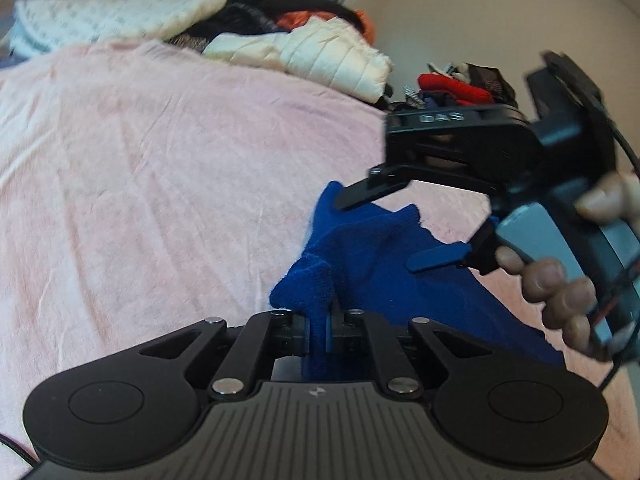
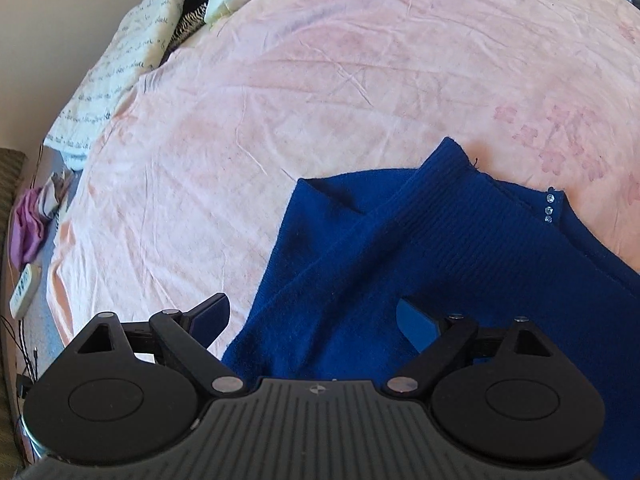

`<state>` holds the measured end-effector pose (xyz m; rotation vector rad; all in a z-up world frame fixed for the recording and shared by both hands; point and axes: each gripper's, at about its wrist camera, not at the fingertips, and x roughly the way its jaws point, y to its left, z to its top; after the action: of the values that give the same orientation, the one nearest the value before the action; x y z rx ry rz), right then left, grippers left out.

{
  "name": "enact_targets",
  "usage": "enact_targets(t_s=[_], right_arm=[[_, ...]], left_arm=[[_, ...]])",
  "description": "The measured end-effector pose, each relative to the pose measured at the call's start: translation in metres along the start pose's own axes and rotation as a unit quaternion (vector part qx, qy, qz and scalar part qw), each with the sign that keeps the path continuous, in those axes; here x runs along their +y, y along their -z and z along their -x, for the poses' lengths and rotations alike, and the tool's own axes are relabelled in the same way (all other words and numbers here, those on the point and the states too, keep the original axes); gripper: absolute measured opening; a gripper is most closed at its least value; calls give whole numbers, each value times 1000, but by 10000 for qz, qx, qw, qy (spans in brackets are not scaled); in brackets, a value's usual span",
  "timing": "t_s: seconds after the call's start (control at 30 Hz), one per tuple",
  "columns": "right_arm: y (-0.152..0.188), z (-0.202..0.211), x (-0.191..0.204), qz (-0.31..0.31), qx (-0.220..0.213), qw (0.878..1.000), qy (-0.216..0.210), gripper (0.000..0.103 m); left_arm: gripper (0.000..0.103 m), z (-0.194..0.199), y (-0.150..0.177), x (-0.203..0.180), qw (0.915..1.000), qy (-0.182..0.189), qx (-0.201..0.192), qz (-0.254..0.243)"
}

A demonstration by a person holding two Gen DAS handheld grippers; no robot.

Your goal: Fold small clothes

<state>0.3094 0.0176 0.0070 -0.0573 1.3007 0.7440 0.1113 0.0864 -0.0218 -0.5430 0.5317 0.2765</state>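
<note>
A blue knit sweater lies partly folded on the pink bedsheet; small rhinestones mark its neck edge. In the left wrist view the sweater rises in a bunched fold. My left gripper is shut on that fold of blue fabric. My right gripper is open, its fingers spread wide just above the sweater's near edge. It also shows in the left wrist view, open over the sweater, held by a hand.
A pile of clothes and a cream quilted jacket lies at the bed's far edge. A printed white cloth lies at the bed's left side. More clothes sit beyond the bed. A white power strip lies on the floor.
</note>
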Motion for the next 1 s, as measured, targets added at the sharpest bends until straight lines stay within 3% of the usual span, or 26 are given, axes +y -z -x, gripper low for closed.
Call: enact_targets(t_s=[0.13,0.33,0.4,0.43,0.5,0.53,0.57,0.73,1.0], right_arm=[[-11,-4,18,406,359,9984,135,92],[-21,-22,50,1052,738,9906,471,89],[-20,-32,55,1275,874,9852,738,84],[-18,-35,56,1368,880,9832,827,72],[-12,-30,55,1621,633,9791,1048,49],[-11,-25,50,1647,557,9791,1051,26],[-11,-19,41,1542,514,9822,938,18],[-1,22,-9,932,18,9954,213,14],[55,108,-98,206,-848,9958,-273,14]], left_arm=[[6,9,10,-25,9972,108,-319,-673],[6,10,19,-41,9926,160,-446,-1118],[6,10,22,-44,9906,158,-488,-1265],[6,10,24,-45,9897,153,-499,-1330],[6,8,25,-44,9894,146,-461,-1367],[6,8,25,-44,9893,142,-447,-1379],[6,8,25,-45,9892,162,-436,-1393],[6,16,26,-62,9867,454,-419,-1504],[6,31,53,-124,9720,1261,-284,-1961]])
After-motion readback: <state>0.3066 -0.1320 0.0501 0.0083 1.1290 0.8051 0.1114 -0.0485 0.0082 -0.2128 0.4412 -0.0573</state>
